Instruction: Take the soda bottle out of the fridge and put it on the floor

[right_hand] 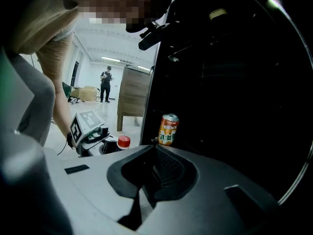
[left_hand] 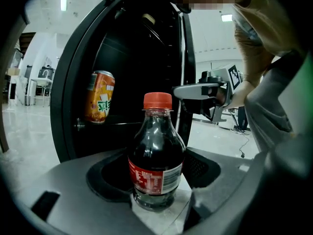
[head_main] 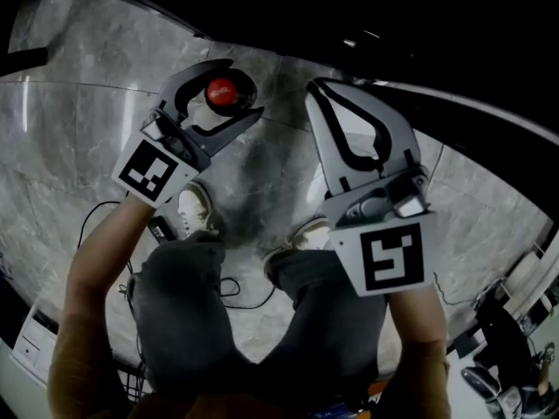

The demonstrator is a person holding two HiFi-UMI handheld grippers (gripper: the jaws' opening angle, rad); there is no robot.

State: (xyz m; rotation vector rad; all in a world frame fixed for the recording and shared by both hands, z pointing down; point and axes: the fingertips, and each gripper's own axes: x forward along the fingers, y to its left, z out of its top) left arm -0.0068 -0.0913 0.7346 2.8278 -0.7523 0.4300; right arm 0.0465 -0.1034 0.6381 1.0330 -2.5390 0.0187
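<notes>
Currently: left gripper's fingers [left_hand: 68, 180] are closed round the soda bottle [left_hand: 156, 155], with its body seated in the wide hollow between them at label height. The red cap [left_hand: 157, 100] stands clear above. The bottle is upright and out of the fridge [left_hand: 122, 58], just in front of its open dark mouth. Pale floor [head_main: 105, 59] shows directly under the base; cannot tell whether the base touches it.

Right gripper's fingers [right_hand: 205, 180] are clenched tip to tip, with nothing in the hollow between them.

Handling, judged:
- Dark liquid fills it nearly to the shoulder, so moderate weight for a small bottle.
- Thin plastic wall should give a little under squeeze. Smooth, possibly slick from the cold.
- The label band is the best place to hold: widest part and least slippery. The neck is too narrow for this hollow.
- Not brittle, but fizzy. Set it down gently and upright.

Pose: left gripper [head_main: 243, 90] points away from the person and slightly downward, its fingers lying level on either side of the bottle. Right gripper [right_hand: 154, 148] is alongside, also in front of the fridge and pointing into it. Both forearms reach down past the knees, left [head_main: 96, 269] and right [head_main: 419, 339].

An orange can [right_hand: 167, 129] stands inside the fridge, low down near the front.
</notes>
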